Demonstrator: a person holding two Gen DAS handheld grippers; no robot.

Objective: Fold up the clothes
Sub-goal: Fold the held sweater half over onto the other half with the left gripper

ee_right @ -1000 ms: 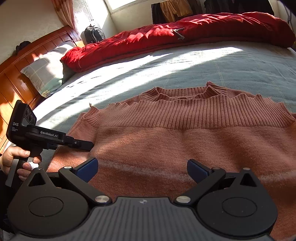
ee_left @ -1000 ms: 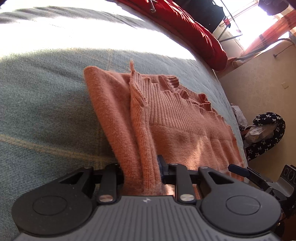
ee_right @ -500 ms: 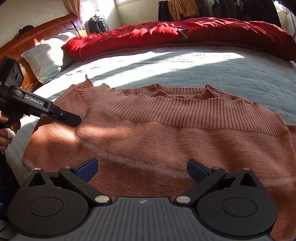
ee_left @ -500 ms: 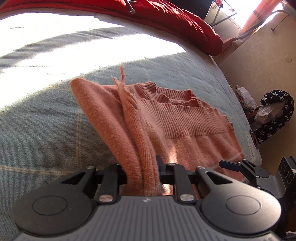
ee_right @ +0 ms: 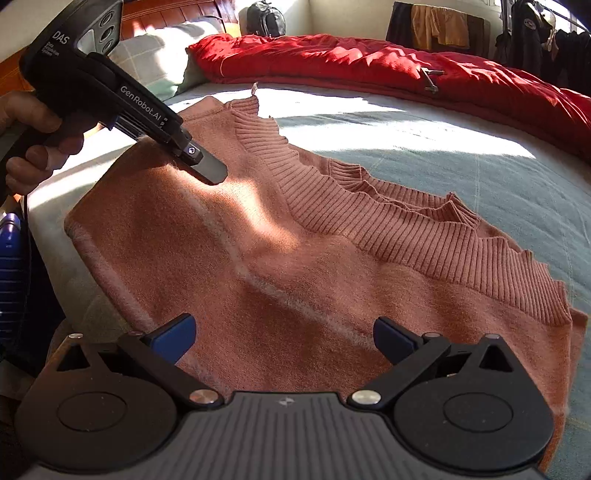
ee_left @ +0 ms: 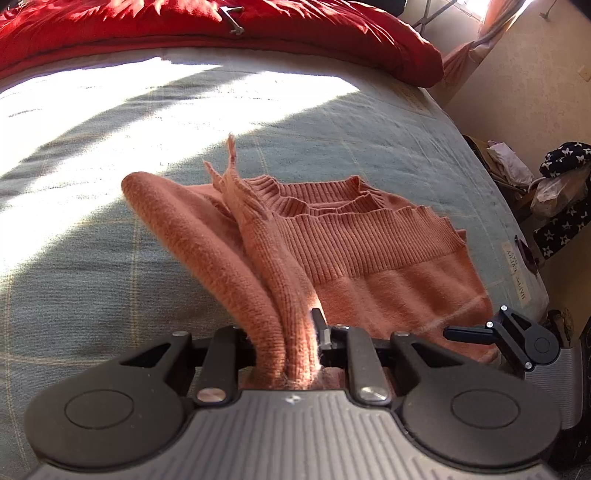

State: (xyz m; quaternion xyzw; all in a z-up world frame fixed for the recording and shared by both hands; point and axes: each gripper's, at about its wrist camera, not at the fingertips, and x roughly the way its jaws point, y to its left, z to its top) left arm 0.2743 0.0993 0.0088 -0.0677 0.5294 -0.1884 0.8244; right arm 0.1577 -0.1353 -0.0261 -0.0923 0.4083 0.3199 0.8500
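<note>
A pink knitted sweater [ee_right: 295,266] is spread on a bed [ee_right: 461,177] with a grey-green cover. Behind it, a red quilt [ee_right: 369,62] is seen across the top of the right wrist view. A pillow [ee_right: 155,55] is seen at the upper left, beside a wooden headboard, and a dark backpack [ee_right: 266,18] is set against the wall above it. Dark clothes [ee_right: 535,33] are hung at the upper right. In the left wrist view, a bag with white stars [ee_left: 561,206] and a pale plastic bag are seen on the floor at the right edge, beside the bed.

Nothing lies on the sweater. Bright sun falls in bands over the cover.

In the right wrist view, the sweater's long side runs from the upper left of the frame down to the lower right. Its ribbed band [ee_right: 406,229] runs the same way, along the far edge. The near edge hangs a little past the side of the bed at the lower left.

The left tool [ee_left: 291,347] is closed tight on a bunched fold of the sweater [ee_left: 369,266], which is lifted off the bed at that end. It is held in a hand [ee_right: 33,136] at the left edge of the right wrist view. The right tool [ee_right: 284,336] is held wide open just above the near part of the sweater, with nothing between its blue pads [ee_right: 173,336].
</note>
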